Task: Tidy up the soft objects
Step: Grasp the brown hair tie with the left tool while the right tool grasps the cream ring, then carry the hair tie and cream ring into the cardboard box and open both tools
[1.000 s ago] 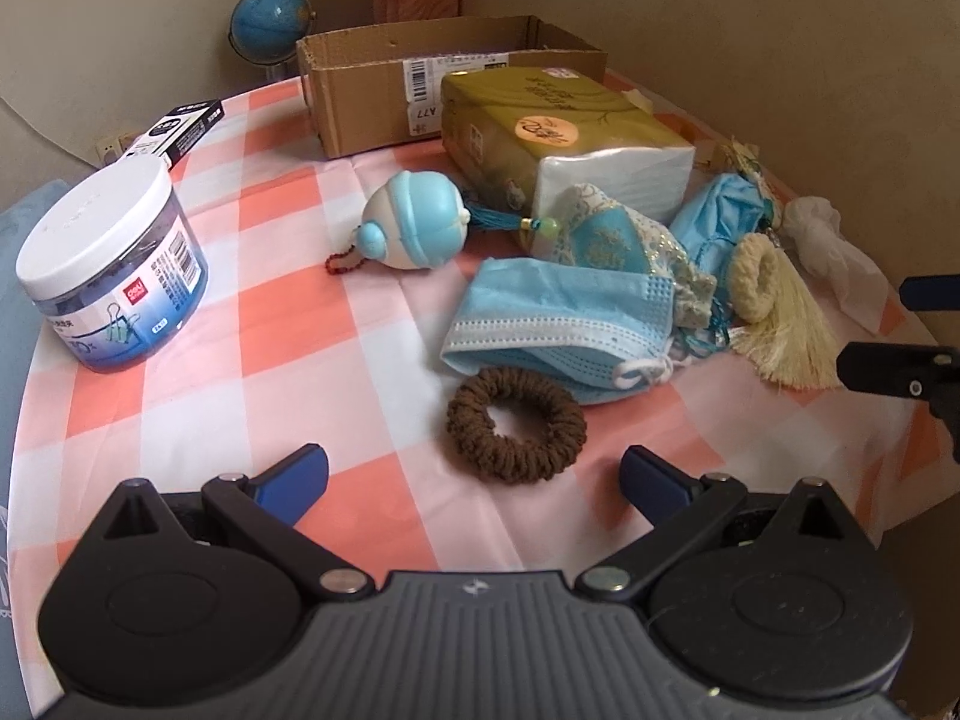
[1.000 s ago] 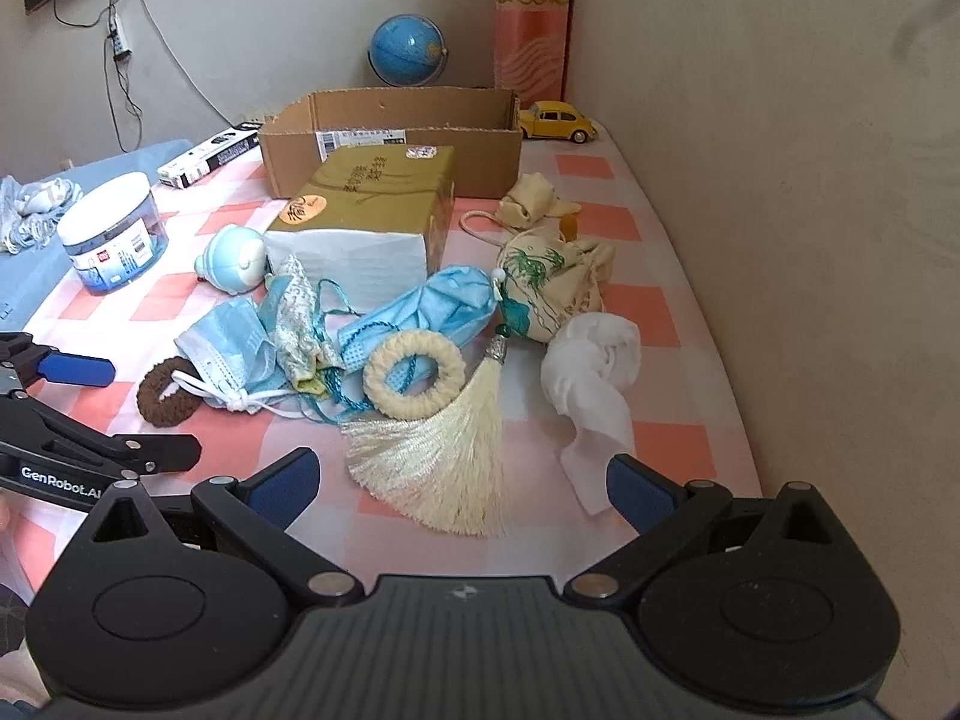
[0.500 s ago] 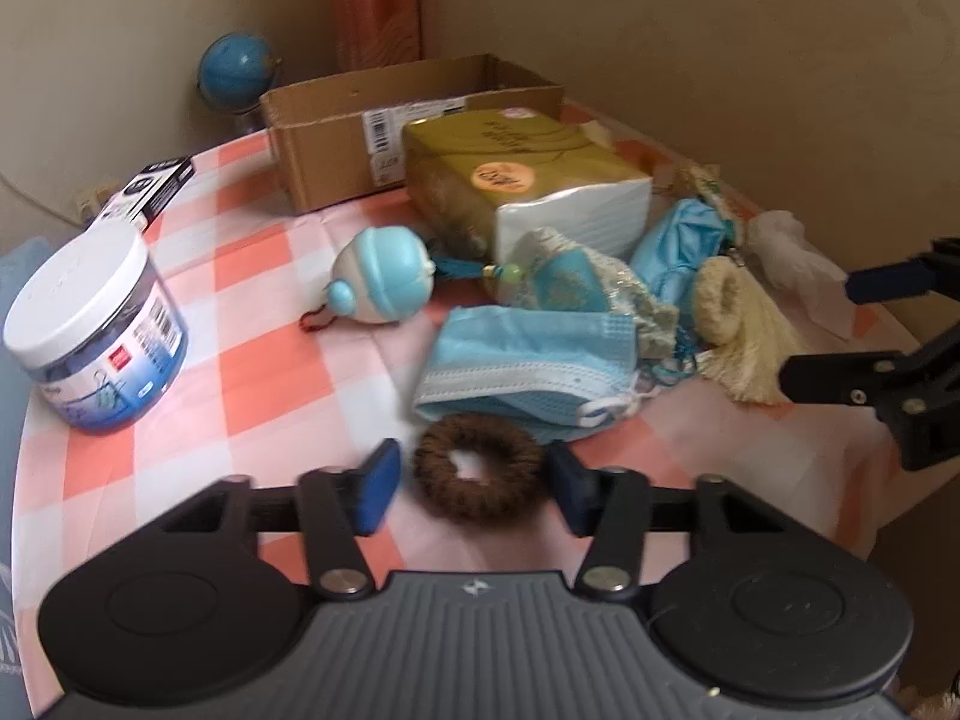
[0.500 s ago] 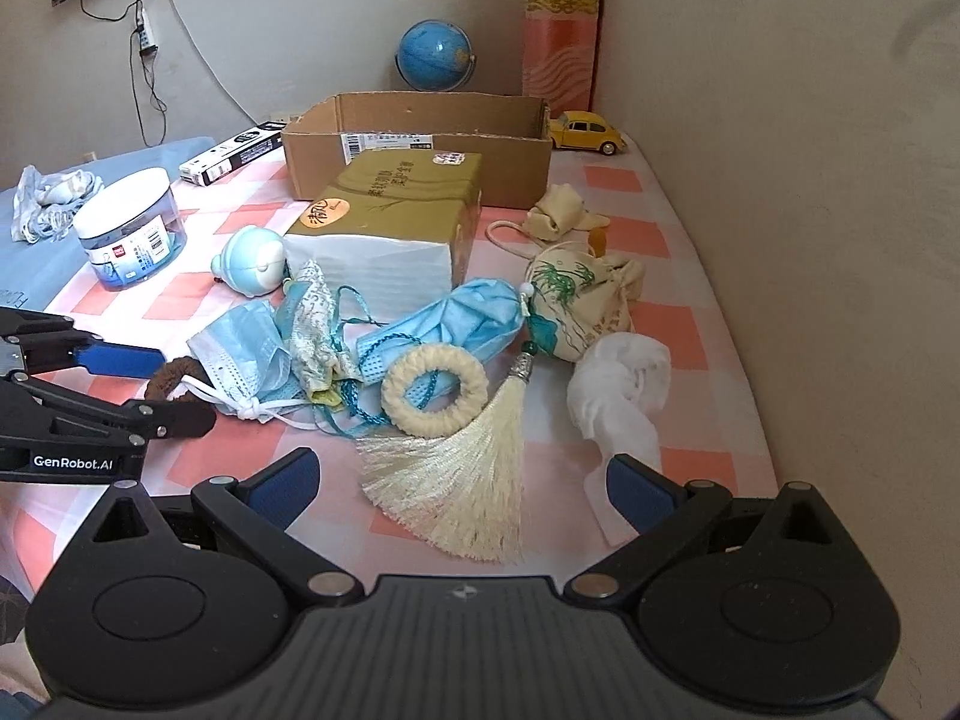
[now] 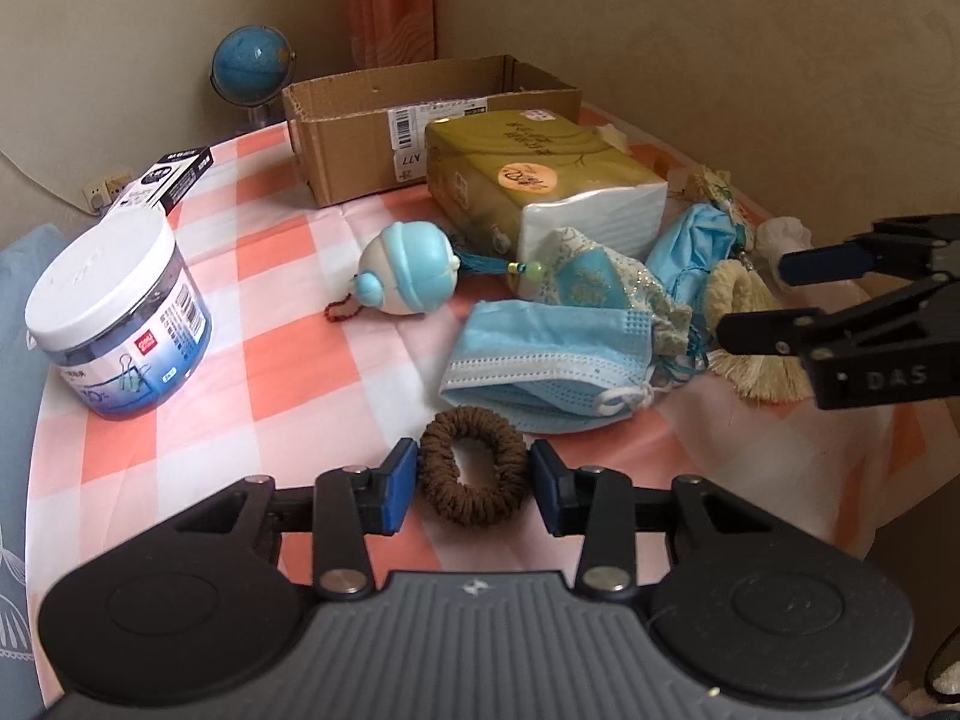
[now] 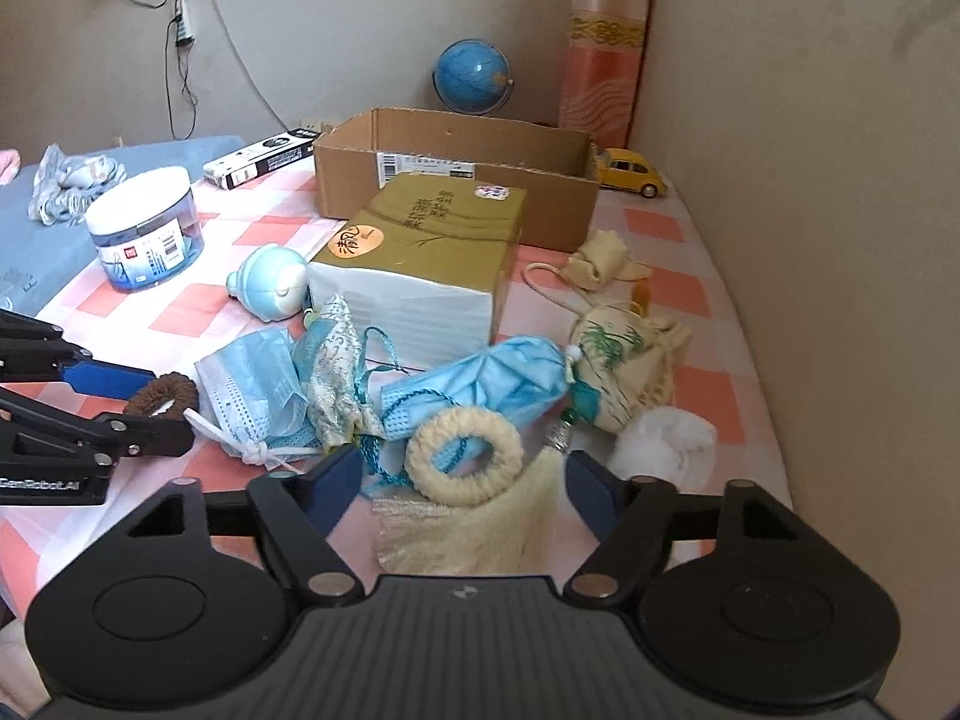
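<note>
Beside a blue face mask (image 5: 543, 342), the left gripper (image 5: 473, 477) has closed onto a brown hair tie (image 5: 472, 471); the right gripper (image 6: 465, 480), half-closed and narrowing, straddles a cream tassel (image 6: 474, 516).

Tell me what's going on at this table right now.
A person is sorting soft things with two handheld grippers. The left gripper has just been closing on the brown hair scrunchie, its pads now against both sides. The right gripper has just been closing around the cream tassel ring, not yet gripping it. The cardboard box waits behind the pile.
</note>
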A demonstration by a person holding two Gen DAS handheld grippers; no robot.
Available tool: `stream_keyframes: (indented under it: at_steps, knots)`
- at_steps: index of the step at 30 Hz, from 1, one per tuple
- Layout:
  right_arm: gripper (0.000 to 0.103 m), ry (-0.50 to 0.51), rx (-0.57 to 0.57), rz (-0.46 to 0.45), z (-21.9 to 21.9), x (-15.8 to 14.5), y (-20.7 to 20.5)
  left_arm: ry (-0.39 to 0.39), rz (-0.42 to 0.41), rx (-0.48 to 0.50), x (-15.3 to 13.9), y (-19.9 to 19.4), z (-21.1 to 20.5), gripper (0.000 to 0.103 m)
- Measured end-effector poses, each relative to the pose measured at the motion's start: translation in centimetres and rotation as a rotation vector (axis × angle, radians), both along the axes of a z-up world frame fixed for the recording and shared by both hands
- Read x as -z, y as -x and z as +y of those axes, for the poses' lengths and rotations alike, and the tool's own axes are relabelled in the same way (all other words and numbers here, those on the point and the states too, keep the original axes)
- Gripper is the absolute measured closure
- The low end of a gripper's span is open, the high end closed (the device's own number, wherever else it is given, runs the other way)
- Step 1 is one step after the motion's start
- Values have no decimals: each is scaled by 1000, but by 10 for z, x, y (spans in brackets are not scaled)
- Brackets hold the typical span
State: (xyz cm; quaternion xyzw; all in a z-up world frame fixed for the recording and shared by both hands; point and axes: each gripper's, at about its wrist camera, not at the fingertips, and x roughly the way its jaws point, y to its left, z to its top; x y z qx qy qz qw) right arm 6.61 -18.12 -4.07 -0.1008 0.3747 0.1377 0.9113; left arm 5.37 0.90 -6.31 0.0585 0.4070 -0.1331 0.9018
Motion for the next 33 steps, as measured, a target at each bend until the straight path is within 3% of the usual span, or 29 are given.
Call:
stream_keyframes:
  at_steps: [7, 12, 14, 22, 33]
  knots:
    - [32, 27, -29, -4, 9, 8, -12, 2, 9, 6, -1, -2, 2, 64]
    - [52, 30, -45, 19, 8, 13, -16, -3, 15, 30, -2, -2, 0, 64]
    - [54, 29, -40, 23, 7, 13, -16, -3, 20, 40, -3, -1, 0, 64]
    - [54, 30, -35, 2, 5, -5, -5, -23, 12, 77, -17, 7, 4, 65]
    - [54, 19, -55, -23, 8, -41, 7, -67, -34, 147, -58, 3, 11, 65]
